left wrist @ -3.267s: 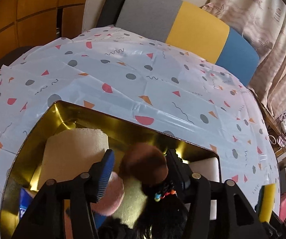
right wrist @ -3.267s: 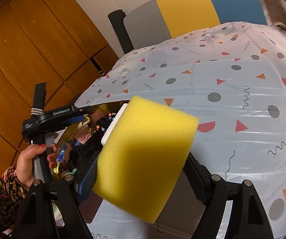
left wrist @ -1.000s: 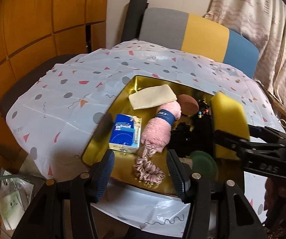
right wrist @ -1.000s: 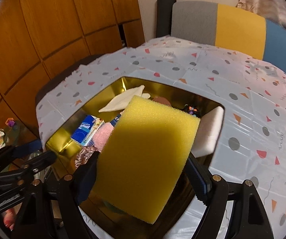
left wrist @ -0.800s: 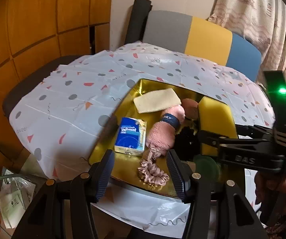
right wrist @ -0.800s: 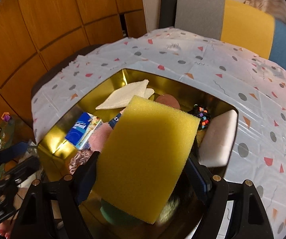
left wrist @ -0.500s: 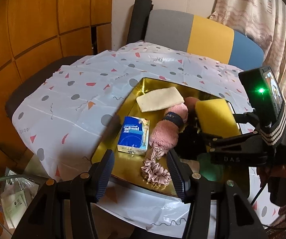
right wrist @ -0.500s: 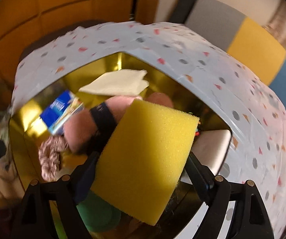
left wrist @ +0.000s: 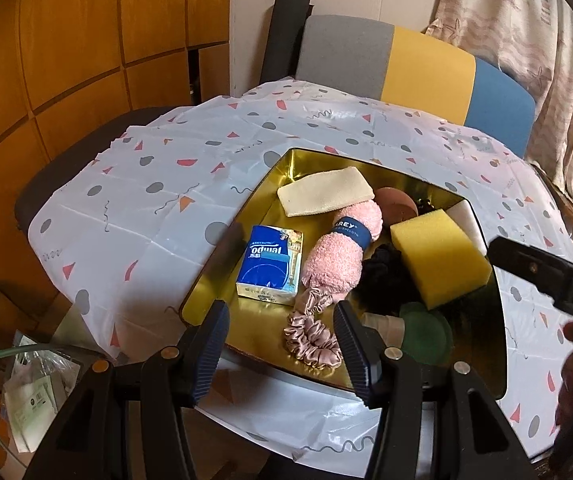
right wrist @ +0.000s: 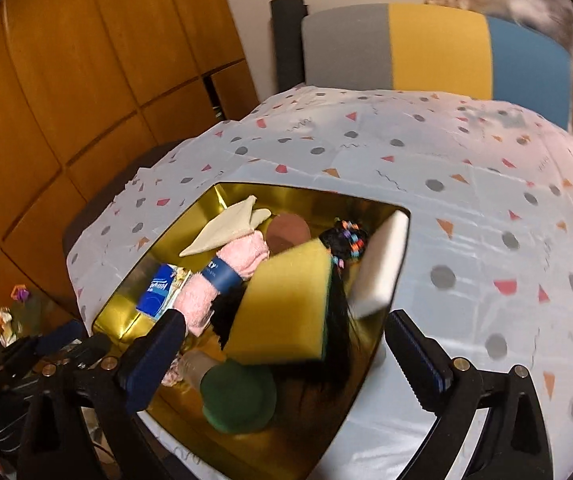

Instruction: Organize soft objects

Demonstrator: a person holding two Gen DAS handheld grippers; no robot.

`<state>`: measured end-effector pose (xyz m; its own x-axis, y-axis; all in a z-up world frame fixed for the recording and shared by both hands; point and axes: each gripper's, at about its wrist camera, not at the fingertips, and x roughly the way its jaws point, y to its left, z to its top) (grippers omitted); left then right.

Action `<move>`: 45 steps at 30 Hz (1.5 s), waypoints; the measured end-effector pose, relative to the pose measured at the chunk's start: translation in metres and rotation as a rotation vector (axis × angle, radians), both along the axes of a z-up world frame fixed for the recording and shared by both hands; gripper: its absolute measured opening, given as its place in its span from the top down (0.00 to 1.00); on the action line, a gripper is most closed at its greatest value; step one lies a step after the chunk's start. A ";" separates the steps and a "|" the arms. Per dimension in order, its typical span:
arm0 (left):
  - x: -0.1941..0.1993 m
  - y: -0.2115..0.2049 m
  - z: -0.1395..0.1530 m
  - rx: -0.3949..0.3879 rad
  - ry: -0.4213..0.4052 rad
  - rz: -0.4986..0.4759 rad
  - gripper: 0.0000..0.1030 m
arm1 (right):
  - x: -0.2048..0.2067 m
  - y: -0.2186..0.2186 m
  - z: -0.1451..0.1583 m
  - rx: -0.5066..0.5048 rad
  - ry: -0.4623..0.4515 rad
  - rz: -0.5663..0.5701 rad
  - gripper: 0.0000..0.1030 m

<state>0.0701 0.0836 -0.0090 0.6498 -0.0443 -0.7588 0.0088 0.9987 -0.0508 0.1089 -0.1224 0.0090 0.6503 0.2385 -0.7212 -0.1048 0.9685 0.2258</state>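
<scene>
The sponge lies inside the gold tray, tilted, its yellow face up and a green edge showing in the right wrist view; it rests on a black hairpiece and no finger touches it. The right gripper hangs above the tray's near side with jaws spread wide and nothing between them, the sponge lying free in the gap as seen from behind. The left gripper is likewise released, jaws apart and bare, held over the tray's near rim.

In the tray, a white block leans against the right wall just beside the sponge. A pink towel roll with a blue band lies near the middle, a tissue pack to its left, and a pink scrunchie at the roll's near end. A cream cloth lies flat toward the far wall, and a brown puff sits just right of it, beside beaded hair ties. A green round pad sits at the near edge, touching the hairpiece.

The tray stands on a patterned tablecloth, with a grey, yellow and blue chair behind the table
</scene>
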 end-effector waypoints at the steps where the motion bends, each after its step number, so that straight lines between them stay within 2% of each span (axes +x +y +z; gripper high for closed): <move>1: -0.001 -0.002 0.000 0.004 0.002 -0.001 0.47 | -0.005 0.001 0.000 -0.012 0.005 -0.016 0.02; 5: -0.004 -0.006 0.004 0.014 -0.006 -0.007 0.47 | -0.020 0.008 -0.003 -0.055 0.019 -0.074 0.00; 9: -0.009 -0.009 0.011 0.008 -0.029 -0.041 0.47 | -0.033 0.007 -0.004 -0.054 0.029 -0.149 0.00; 14: -0.015 -0.012 0.017 0.043 -0.052 -0.064 0.47 | -0.046 0.016 -0.001 -0.086 0.008 -0.219 0.00; 19: -0.016 -0.008 0.017 0.100 0.000 -0.050 0.47 | -0.053 0.025 0.001 -0.102 -0.004 -0.271 0.00; 21: -0.017 -0.006 0.017 0.100 0.012 -0.055 0.47 | -0.056 0.029 0.003 -0.119 -0.012 -0.290 0.00; 29: -0.026 -0.003 0.028 0.071 -0.034 -0.053 0.47 | -0.070 0.036 0.013 -0.184 -0.034 -0.398 0.00; 38: -0.027 0.001 0.032 0.035 -0.035 -0.041 0.47 | -0.077 0.046 0.014 -0.206 -0.034 -0.379 0.00; 45: -0.029 -0.001 0.033 0.043 -0.043 -0.055 0.47 | -0.078 0.045 0.010 -0.202 -0.024 -0.391 0.00</move>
<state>0.0406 0.0829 0.0235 0.6796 -0.0493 -0.7320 0.0653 0.9978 -0.0065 0.0313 -0.0775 0.0189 0.6807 -0.1727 -0.7119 0.2752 0.9609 0.0300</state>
